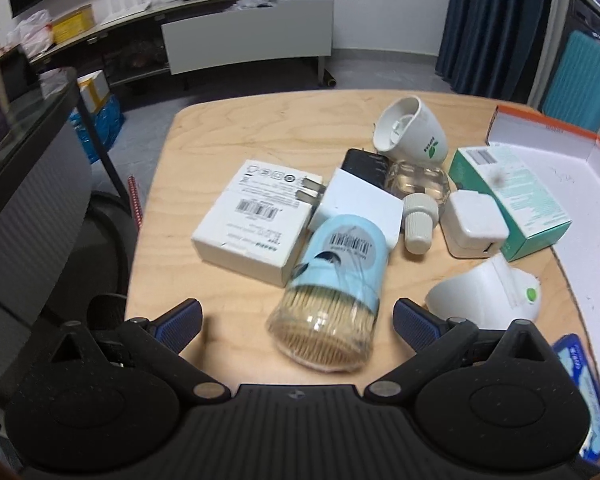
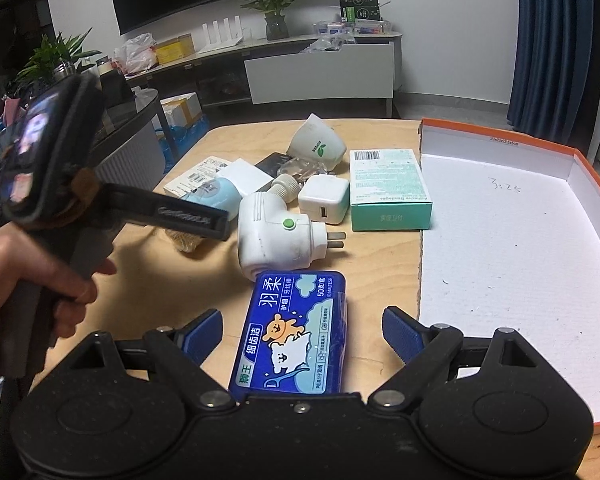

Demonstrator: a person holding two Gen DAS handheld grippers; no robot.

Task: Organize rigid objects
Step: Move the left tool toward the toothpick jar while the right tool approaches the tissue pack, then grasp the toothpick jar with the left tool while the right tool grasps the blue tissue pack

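My left claw [image 1: 296, 322] stands wide open and holds nothing; the toothpick jar [image 1: 332, 300] lies on its side on the worktop [image 1: 204, 136] between the two blue pads, its clear end toward me and its pale blue cap pointing away; it sits nearer the right pad than the left, and I cannot tell whether either pad touches it. Just beyond the jar lie a white box [image 1: 256, 216] with barcodes, a white plug [image 1: 360, 204] and a black card [image 1: 366, 164]; further back a white cup [image 1: 412, 132] lies tipped over, with a clear case [image 1: 420, 182] just before it. To the right of the jar are a ribbed cap [image 1: 418, 218], a white charger [image 1: 474, 224], a green box [image 1: 512, 204] and a white adapter [image 1: 488, 296] with a green button.

My right claw [image 2: 302, 332] is likewise wide open and empty; the blue floss box [image 2: 292, 336] lies flat between its pads, long side running away from me, with a gap on both sides and its near end under the claw's body. The adapter [image 2: 272, 236] sits just past the floss box, prongs pointing right. The orange-edged tray [image 2: 500, 220] lies to the right, its white floor bare but for a scrawl; the green box [image 2: 388, 188] rests beside its left edge. My left hand [image 2: 32, 280] grips the other claw's handle at the left of this view.
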